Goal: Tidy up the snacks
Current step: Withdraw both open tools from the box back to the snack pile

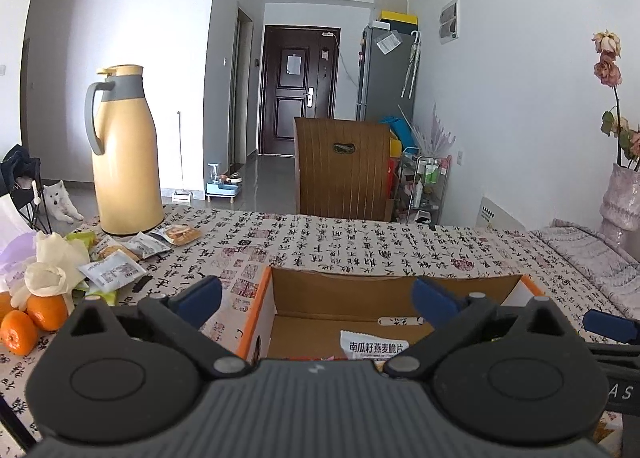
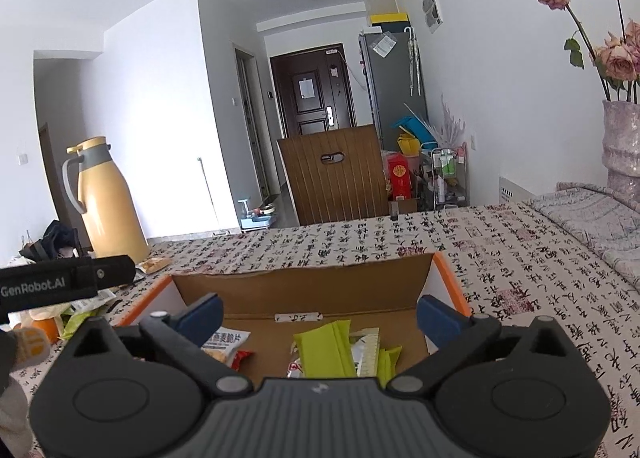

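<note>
Two wide-open grippers over a snack box

The left gripper (image 1: 316, 298) and right gripper (image 2: 318, 316) both gape wide, holding nothing, above the cardboard box (image 2: 304, 286). Only the right view shows the green packets (image 2: 326, 350) inside. Only the left view shows loose snack packets (image 1: 116, 270) and oranges (image 1: 34, 320) far left, near the yellow jug (image 1: 124, 154).

left hand-held gripper (image 1: 316, 298): jaws wide, empty | cardboard box (image 1: 400, 290): snack packet (image 1: 374, 345) inside | thermos (image 1: 124, 154): upright, left

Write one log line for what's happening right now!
left hand-held gripper: open, empty | right hand-held gripper: open, empty | cardboard box: holds snack packets
</note>
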`<state>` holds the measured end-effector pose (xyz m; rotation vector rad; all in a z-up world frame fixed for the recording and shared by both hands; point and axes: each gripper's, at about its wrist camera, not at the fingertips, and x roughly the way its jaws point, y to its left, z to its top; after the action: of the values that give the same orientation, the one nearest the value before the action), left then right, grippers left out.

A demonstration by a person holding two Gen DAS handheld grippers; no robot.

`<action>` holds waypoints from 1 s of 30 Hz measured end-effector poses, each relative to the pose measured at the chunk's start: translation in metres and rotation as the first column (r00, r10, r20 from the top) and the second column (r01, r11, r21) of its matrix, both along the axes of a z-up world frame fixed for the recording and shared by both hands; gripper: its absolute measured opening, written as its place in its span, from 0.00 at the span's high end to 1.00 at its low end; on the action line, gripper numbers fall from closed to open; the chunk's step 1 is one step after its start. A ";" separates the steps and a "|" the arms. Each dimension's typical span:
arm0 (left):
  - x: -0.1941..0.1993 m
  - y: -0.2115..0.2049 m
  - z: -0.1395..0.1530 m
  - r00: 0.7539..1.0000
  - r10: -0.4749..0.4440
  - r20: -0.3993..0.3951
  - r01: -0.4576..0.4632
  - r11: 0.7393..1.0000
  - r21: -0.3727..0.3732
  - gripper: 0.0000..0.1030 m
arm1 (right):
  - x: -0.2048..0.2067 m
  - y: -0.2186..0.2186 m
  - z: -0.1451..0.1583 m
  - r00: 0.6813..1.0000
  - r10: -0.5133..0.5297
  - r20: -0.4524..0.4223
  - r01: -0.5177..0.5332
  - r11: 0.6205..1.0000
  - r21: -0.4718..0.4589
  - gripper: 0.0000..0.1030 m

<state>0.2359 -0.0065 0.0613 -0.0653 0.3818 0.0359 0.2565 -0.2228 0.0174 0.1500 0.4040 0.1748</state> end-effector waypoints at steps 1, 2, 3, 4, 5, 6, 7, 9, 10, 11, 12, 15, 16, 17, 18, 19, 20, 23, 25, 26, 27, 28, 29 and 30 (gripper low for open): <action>-0.002 0.000 0.002 1.000 0.000 0.002 0.000 1.000 0.002 0.00 | -0.002 0.000 0.003 1.000 0.000 0.005 0.000 1.000 -0.002 0.00; -0.005 0.000 0.005 1.000 0.001 0.006 -0.001 1.000 0.005 0.00 | -0.005 0.000 0.005 1.000 0.001 0.011 -0.001 1.000 -0.003 0.00; -0.008 0.000 0.007 1.000 0.002 0.010 -0.002 1.000 0.005 0.00 | -0.008 0.000 0.008 1.000 0.001 0.016 -0.001 1.000 -0.005 0.00; -0.011 0.000 0.009 1.000 0.002 0.013 -0.002 1.000 0.004 0.00 | -0.011 -0.001 0.010 1.000 0.001 0.020 -0.001 1.000 -0.006 0.00; -0.014 0.001 0.011 1.000 0.000 0.014 0.000 1.000 0.003 0.00 | -0.014 -0.001 0.012 1.000 0.002 0.024 -0.002 1.000 -0.007 0.00; -0.018 0.001 0.012 1.000 -0.001 0.014 0.001 1.000 0.003 0.00 | -0.018 -0.001 0.014 1.000 0.003 0.026 -0.002 1.000 -0.007 0.00; -0.022 0.001 0.012 1.000 -0.001 0.014 0.001 1.000 0.005 0.00 | -0.022 -0.002 0.015 1.000 0.003 0.028 -0.003 1.000 -0.008 0.00; -0.030 0.002 0.013 1.000 0.000 0.012 0.000 1.000 0.006 0.00 | -0.029 -0.003 0.017 1.000 0.002 0.027 -0.001 1.000 -0.008 0.00; -0.034 0.002 0.013 1.000 0.000 0.011 0.000 1.000 0.005 0.00 | -0.034 -0.004 0.017 1.000 0.000 0.027 0.000 1.000 -0.008 0.00; -0.037 0.003 0.014 1.000 0.001 0.010 -0.001 1.000 0.003 0.00 | -0.037 -0.005 0.017 1.000 -0.001 0.027 0.001 1.000 -0.007 0.00; -0.042 0.005 0.014 1.000 0.001 0.009 -0.001 1.000 0.000 0.00 | -0.042 -0.006 0.018 1.000 -0.001 0.026 0.001 1.000 -0.005 0.00; -0.057 0.008 0.013 1.000 0.000 0.005 0.000 1.000 0.000 0.00 | -0.057 -0.009 0.017 1.000 0.001 0.024 -0.001 1.000 -0.008 0.00; -0.062 0.008 0.012 1.000 0.000 0.003 0.000 1.000 0.001 0.00 | -0.062 -0.009 0.017 1.000 0.001 0.023 -0.001 1.000 -0.010 0.00; -0.066 0.009 0.011 1.000 0.001 -0.001 -0.001 1.000 0.000 0.00 | -0.067 -0.010 0.016 1.000 0.001 0.021 -0.001 1.000 -0.010 0.00; -0.072 0.011 0.009 1.000 -0.001 -0.005 0.001 1.000 -0.003 0.00 | -0.072 -0.011 0.015 1.000 0.002 0.019 -0.002 1.000 -0.009 0.00; -0.076 0.013 0.008 1.000 -0.003 -0.008 0.003 1.000 -0.008 0.00 | -0.077 -0.012 0.015 1.000 0.004 0.016 -0.003 1.000 -0.009 0.00; -0.081 0.014 0.006 1.000 -0.005 -0.013 0.004 1.000 -0.013 0.00 | -0.082 -0.012 0.013 1.000 0.005 0.013 -0.005 1.000 -0.009 0.00; -0.095 0.018 0.001 1.000 -0.001 -0.022 0.001 1.000 -0.015 0.00 | -0.097 -0.012 0.008 1.000 0.011 0.002 -0.011 1.000 -0.013 0.00; -0.103 0.021 -0.002 1.000 0.000 -0.029 -0.001 1.000 -0.016 0.00 | -0.108 -0.013 0.005 1.000 0.017 -0.002 -0.017 1.000 -0.016 0.00; -0.108 0.022 -0.004 0.999 0.000 -0.032 0.000 1.000 -0.016 0.00 | -0.113 -0.012 0.004 1.000 0.019 -0.005 -0.019 1.000 -0.018 0.00; -0.112 0.023 -0.006 0.999 -0.002 -0.034 0.001 1.000 -0.016 0.00 | -0.117 -0.012 0.002 1.000 0.021 -0.007 -0.021 1.000 -0.020 0.00; -0.117 0.024 -0.008 0.999 -0.002 -0.037 0.001 1.000 -0.015 0.00 | -0.123 -0.012 0.001 1.000 0.025 -0.009 -0.026 0.999 -0.023 0.00; -0.120 0.025 -0.010 0.999 -0.003 -0.041 0.002 1.000 -0.016 0.00 | -0.128 -0.012 -0.001 0.999 0.030 -0.011 -0.031 0.999 -0.026 0.00; -0.124 0.027 -0.013 0.999 -0.005 -0.046 0.004 1.000 -0.018 0.00 | -0.133 -0.012 -0.002 0.999 0.034 -0.012 -0.034 0.999 -0.029 0.00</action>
<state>0.1119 0.0204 0.0486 -0.0810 0.4280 0.0298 0.1237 -0.2349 0.0152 0.1153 0.4209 0.2012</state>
